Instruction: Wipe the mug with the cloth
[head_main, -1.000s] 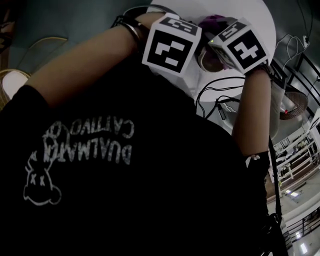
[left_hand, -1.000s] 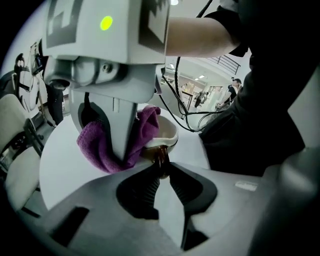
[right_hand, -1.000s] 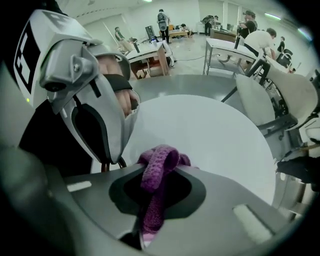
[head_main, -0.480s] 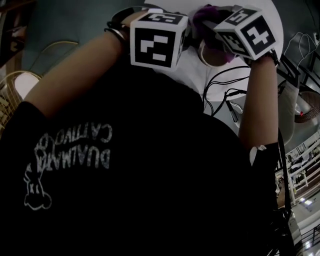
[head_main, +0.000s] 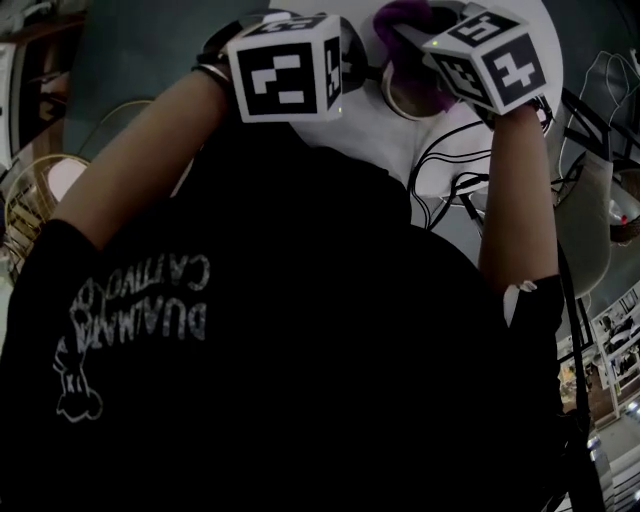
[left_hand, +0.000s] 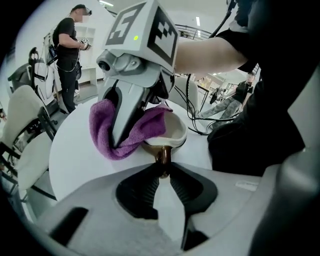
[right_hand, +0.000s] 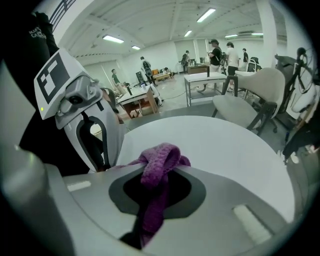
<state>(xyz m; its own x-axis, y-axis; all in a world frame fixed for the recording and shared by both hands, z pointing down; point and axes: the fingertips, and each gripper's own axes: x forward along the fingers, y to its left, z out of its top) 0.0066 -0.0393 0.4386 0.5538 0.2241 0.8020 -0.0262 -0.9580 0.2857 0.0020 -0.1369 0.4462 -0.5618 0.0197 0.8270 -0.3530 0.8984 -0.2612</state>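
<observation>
A white mug (left_hand: 175, 134) with a brown handle (left_hand: 162, 154) stands on the round white table (left_hand: 80, 160). My left gripper (left_hand: 162, 169) is shut on that handle. The purple cloth (left_hand: 126, 131) is bunched over the mug's rim and into its mouth, and my right gripper (left_hand: 125, 120) is shut on it. In the right gripper view the cloth (right_hand: 159, 162) fills the gap between the jaws of the right gripper (right_hand: 158, 175) and hides the mug. In the head view the mug (head_main: 408, 98) and cloth (head_main: 402, 18) show between the two marker cubes.
Black cables (head_main: 452, 168) lie on the table's near edge by my right arm. A white chair (left_hand: 20, 120) stands left of the table and another (right_hand: 247, 102) beyond it. A person (left_hand: 67, 42) stands in the background. A wicker seat (head_main: 40, 195) is at the left.
In the head view both marker cubes have shifted up the picture and rolled. The right gripper has carried the cloth along the mug's rim. The left gripper stays on the handle.
</observation>
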